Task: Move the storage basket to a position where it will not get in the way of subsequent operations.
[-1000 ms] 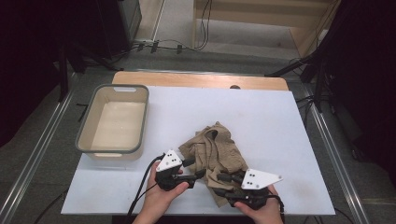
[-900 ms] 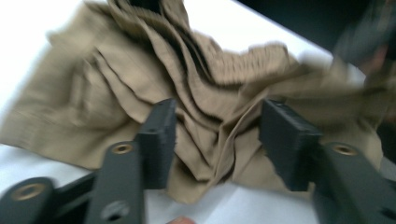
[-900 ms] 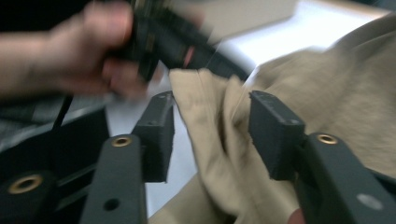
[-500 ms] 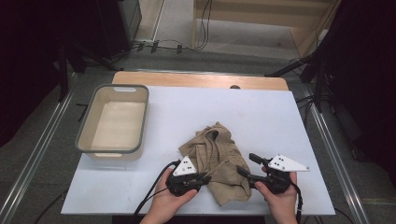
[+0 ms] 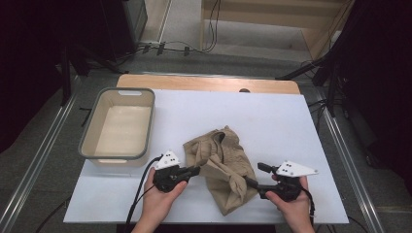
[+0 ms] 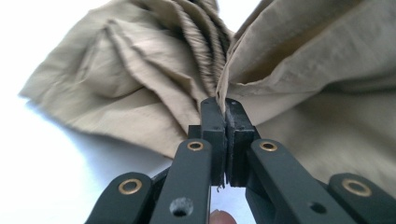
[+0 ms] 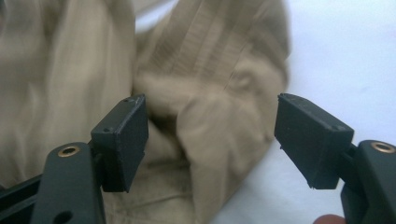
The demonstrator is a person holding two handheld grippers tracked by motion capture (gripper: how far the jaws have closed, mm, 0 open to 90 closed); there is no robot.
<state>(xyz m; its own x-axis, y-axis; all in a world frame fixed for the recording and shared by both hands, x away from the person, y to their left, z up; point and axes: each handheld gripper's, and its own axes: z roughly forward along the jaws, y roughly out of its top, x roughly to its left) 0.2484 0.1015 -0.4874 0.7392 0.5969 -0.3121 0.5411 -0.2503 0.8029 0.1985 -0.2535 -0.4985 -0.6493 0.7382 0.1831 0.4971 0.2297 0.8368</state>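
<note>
A crumpled tan cloth [image 5: 221, 165] lies on the white tabletop [image 5: 272, 116], near its front edge. My left gripper [image 5: 198, 169] is at the cloth's left side. In the left gripper view, the left gripper [image 6: 225, 105] has just closed and is shut on a thin edge of the cloth [image 6: 303, 70]. My right gripper [image 5: 253, 174] is at the cloth's right side, pointing left. In the right gripper view, the right gripper [image 7: 210, 135] has just been opening and its pads stand wide apart. A fold of the cloth [image 7: 205, 93] lies between and beyond them, unpressed.
An empty beige bin with a grey rim [image 5: 145, 121] stands at the table's left. A wooden strip [image 5: 209, 81] runs along the far edge. Metal rails flank the table, and cables lie on the floor beyond it.
The left jaws closed onto the cloth's left edge. The right hand shifted right and its jaws spread apart, off the cloth. The cloth now lies more spread between the two grippers.
</note>
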